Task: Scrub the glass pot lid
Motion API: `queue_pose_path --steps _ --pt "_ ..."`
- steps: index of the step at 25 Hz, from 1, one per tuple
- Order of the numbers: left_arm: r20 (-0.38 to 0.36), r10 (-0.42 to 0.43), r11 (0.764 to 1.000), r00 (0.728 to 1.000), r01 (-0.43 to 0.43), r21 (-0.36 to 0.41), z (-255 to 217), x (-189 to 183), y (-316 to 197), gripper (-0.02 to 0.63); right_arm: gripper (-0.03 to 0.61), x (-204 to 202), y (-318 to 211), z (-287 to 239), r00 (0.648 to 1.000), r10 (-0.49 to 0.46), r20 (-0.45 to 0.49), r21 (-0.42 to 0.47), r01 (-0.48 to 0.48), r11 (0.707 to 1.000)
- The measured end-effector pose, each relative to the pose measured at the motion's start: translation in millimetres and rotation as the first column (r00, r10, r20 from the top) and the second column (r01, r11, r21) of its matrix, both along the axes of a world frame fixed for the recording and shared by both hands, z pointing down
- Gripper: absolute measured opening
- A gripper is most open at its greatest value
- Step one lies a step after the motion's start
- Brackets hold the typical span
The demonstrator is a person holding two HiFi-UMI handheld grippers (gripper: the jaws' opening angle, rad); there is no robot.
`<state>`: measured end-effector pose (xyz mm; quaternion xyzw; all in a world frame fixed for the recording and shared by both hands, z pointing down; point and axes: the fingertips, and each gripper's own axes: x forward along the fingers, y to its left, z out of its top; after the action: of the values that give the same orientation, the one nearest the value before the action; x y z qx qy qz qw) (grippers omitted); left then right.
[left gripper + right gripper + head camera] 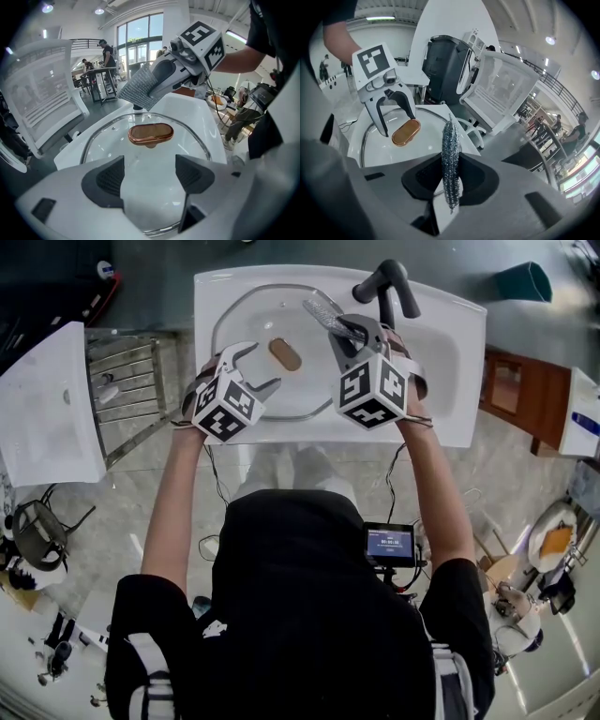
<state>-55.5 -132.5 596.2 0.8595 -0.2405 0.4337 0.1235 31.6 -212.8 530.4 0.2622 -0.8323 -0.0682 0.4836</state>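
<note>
The white sink (450, 352) fills the top of the head view, and the glass lid (272, 315) lies flat in its basin, copper-coloured handle (285, 354) up. The left gripper (150, 176) is spread wide over the lid's near rim with only glass showing between its jaws; I cannot tell if it touches. The right gripper (451, 178) is clamped on a metal mesh scrubbing pad (450, 136), held over the lid's far side near the dark tap (384, 282).

With nothing pinning the lid, scrubbing pressure would likely make it slide or spin against the basin or tap and chip. The pad is pinched by a thin edge, so it could pull free.

No brand shows; the digits on the chest screen (390, 545) are too small to read.
</note>
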Motion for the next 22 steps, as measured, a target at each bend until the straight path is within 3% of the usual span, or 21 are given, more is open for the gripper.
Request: queue_pose_path --steps 11,22 --pt "-0.001 -0.001 1.000 1.000 0.001 -0.003 1 1 -1 0.310 0.071 2 7 24 0.989 -0.069 -0.128 0.034 0.074 0.997" --pt "-0.012 -0.002 1.000 1.000 0.002 0.006 0 2 -1 0.310 0.072 -2 27 43 0.974 -0.141 -0.180 0.004 0.144 0.990"
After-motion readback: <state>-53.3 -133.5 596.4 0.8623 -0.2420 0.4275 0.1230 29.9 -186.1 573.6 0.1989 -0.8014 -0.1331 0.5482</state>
